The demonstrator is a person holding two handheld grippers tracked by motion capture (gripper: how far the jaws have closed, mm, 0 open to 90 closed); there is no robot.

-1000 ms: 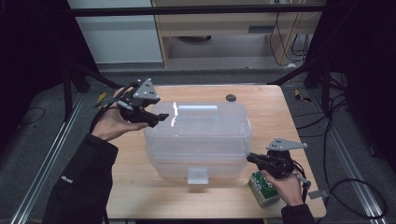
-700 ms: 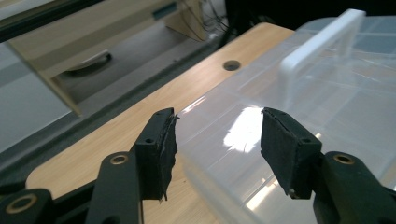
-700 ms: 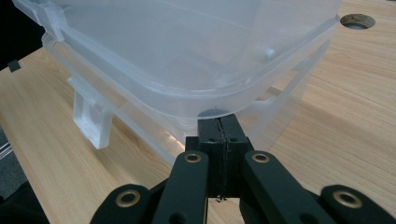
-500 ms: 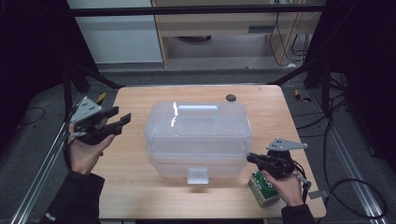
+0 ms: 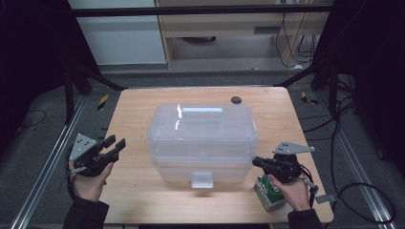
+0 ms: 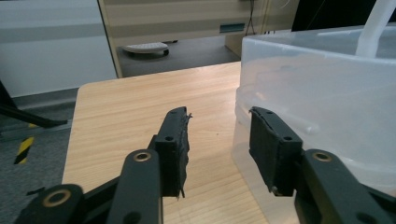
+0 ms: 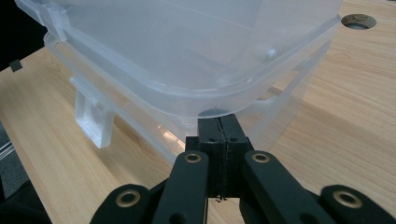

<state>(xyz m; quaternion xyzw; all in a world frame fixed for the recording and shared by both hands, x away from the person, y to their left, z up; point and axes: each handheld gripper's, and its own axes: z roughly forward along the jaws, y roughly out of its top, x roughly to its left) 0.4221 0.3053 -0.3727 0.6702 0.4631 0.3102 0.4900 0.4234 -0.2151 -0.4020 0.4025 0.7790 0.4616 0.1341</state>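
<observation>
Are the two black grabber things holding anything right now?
No. The left gripper is open beside the clear plastic storage box with a handle, with nothing between its jaws. The right gripper is shut on nothing, its tips at the box's lid rim.

Wooden table (image 5: pixel 143 102), grey floor (image 5: pixel 43 143)

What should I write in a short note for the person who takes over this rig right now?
Left tongs: open, holding nothing, at the table's left edge, apart from the clear plastic storage box with a handle.
Right tongs: shut, holding nothing, tips at the box's lower right corner, under the lid rim.
Box: mid-table, lid on; the front latch looks closed.
Small green box: on the table under the right hand.
Done: nothing evident. Left: probably opening the box.
</observation>
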